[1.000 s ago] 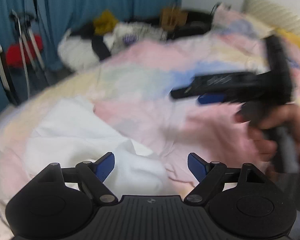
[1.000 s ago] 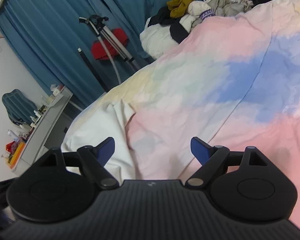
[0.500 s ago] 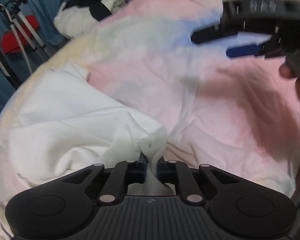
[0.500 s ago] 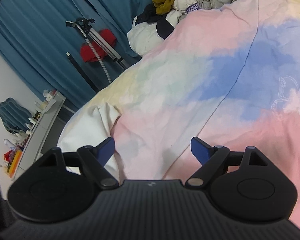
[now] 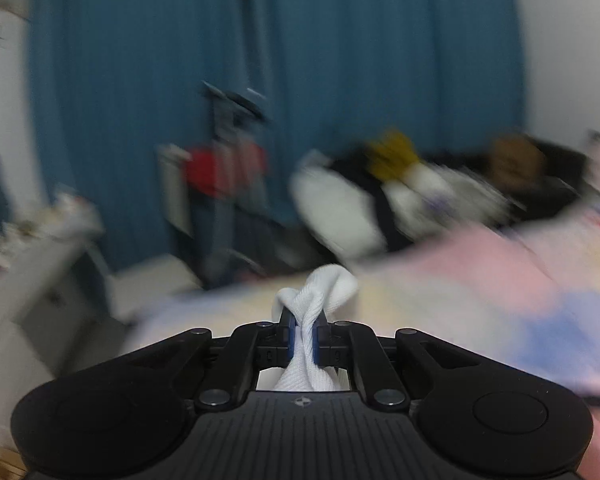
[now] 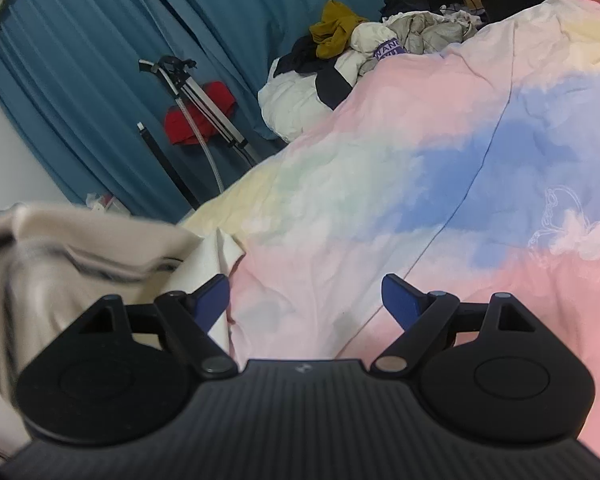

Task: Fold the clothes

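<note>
We judge the white garment soft, light and limp, sure to sag from a single pinch; a hem or corner would serve better than bunched cloth; our left gripper is clamped tight on a twisted fold of it, the rest hanging out of sight below; in the right view the garment drapes at the bed's near left edge, just beside our right gripper, whose jaws stand wide and empty.

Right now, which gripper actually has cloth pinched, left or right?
The left gripper: its jaws are shut on a bunched fold of the white garment. The right gripper stands wide open over the pastel bedspread, with nothing between its fingers.
</note>
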### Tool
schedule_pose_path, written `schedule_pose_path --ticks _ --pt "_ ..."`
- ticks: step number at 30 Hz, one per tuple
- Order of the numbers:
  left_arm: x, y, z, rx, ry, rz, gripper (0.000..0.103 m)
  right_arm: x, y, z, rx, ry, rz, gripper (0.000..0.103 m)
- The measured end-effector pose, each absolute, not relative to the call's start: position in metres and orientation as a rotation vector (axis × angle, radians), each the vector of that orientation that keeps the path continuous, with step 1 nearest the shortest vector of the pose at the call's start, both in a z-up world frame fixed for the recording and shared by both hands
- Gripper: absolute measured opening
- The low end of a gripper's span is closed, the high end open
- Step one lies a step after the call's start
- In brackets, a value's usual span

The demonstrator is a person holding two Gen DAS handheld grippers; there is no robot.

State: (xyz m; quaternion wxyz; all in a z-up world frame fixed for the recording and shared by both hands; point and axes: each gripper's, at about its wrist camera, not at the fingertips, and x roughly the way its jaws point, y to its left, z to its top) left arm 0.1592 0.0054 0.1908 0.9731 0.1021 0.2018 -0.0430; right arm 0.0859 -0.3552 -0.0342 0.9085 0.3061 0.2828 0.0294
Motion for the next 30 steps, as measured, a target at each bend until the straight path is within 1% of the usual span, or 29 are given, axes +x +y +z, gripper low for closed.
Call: schedule_pose_path --ticks 4,7,10,14,16,19,20,21,22,23,24,25,27,30 --pt "0.216 0.055 0.209 0.180 0.329 0.152 0.008 0.091 -0.355 -0.040 0.633 0.607 0.063 0.086" --pt "0.264 0.099 0.197 0.143 0.365 0.310 0.008 0.094 -0.354 -0.044 0.642 0.620 0.073 0.086" --pt "0.307 0.140 0.163 0.163 0.420 0.446 0.008 0.100 -0.350 -0.049 0.630 0.643 0.076 0.086" --pt "0.347 0.178 0.095 0.135 0.635 0.487 0.009 0.112 -0.344 -0.062 0.627 0.691 0.084 0.086" --pt "0.352 0.194 0.068 0.112 0.736 0.446 0.011 0.120 -0.340 -0.067 0.626 0.712 0.089 0.085" --pt "0.345 0.194 0.052 0.123 0.773 0.412 0.020 0.126 -0.333 -0.073 0.605 0.736 0.096 0.085" --pt "0.341 0.193 0.053 0.135 0.768 0.388 0.028 0.127 -0.332 -0.074 0.599 0.743 0.096 0.085" --pt "0.336 0.190 0.055 0.152 0.764 0.375 0.041 0.126 -0.330 -0.074 0.596 0.747 0.097 0.085" --pt "0.330 0.188 0.059 0.166 0.757 0.375 0.048 0.126 -0.330 -0.073 0.593 0.748 0.098 0.085" --pt "0.324 0.185 0.064 0.179 0.747 0.372 0.065 0.124 -0.329 -0.072 0.590 0.744 0.099 0.085" --pt "0.313 0.178 0.072 0.188 0.720 0.349 0.075 0.121 -0.329 -0.070 0.587 0.737 0.097 0.085" --pt "0.302 0.170 0.079 0.198 0.691 0.327 0.076 0.119 -0.330 -0.067 0.584 0.730 0.094 0.085" --pt "0.284 0.147 0.100 0.244 0.607 0.285 0.084 0.113 -0.330 -0.061 0.578 0.712 0.087 0.085" --pt "0.250 0.100 0.120 0.289 0.531 0.147 0.086 0.106 -0.329 -0.053 0.563 0.690 0.080 0.085"
